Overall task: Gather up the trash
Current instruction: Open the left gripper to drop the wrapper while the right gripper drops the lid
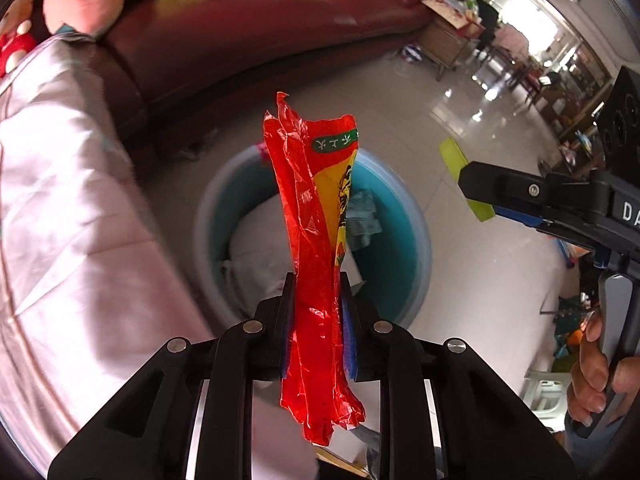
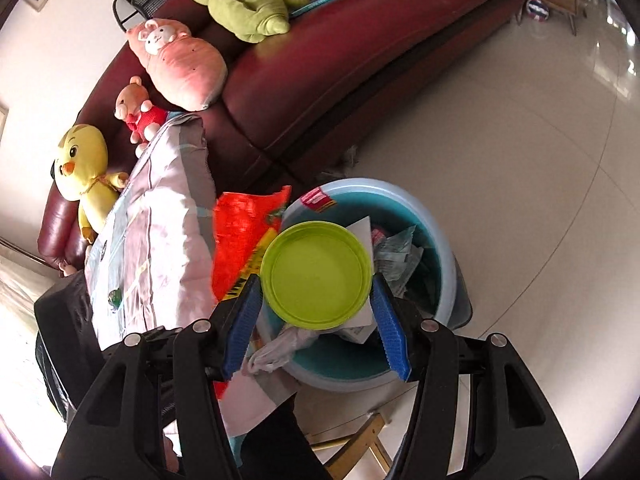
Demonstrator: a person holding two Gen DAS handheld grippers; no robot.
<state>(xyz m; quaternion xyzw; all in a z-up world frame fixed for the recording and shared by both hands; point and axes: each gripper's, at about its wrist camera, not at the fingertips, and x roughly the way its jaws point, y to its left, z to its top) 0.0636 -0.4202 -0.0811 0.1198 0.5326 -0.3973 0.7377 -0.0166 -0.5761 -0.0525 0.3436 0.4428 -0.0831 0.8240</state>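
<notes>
My left gripper [image 1: 316,280] is shut on a red and yellow plastic wrapper [image 1: 316,216], held upright above a teal trash bin [image 1: 400,248] on the floor. The wrapper also shows in the right wrist view [image 2: 244,232], left of the bin [image 2: 440,248]. My right gripper [image 2: 316,280] is shut on a round lime-green lid [image 2: 316,274], held flat over the bin, which holds crumpled paper and wrappers. In the left wrist view the right gripper [image 1: 476,188] comes in from the right with the lid [image 1: 460,164] edge-on.
A dark red sofa [image 2: 320,64] with several plush toys runs behind the bin. A pink and grey quilt [image 2: 160,240] lies to the left. Glossy floor tiles [image 2: 520,160] spread to the right. A wooden stool [image 2: 360,440] stands below.
</notes>
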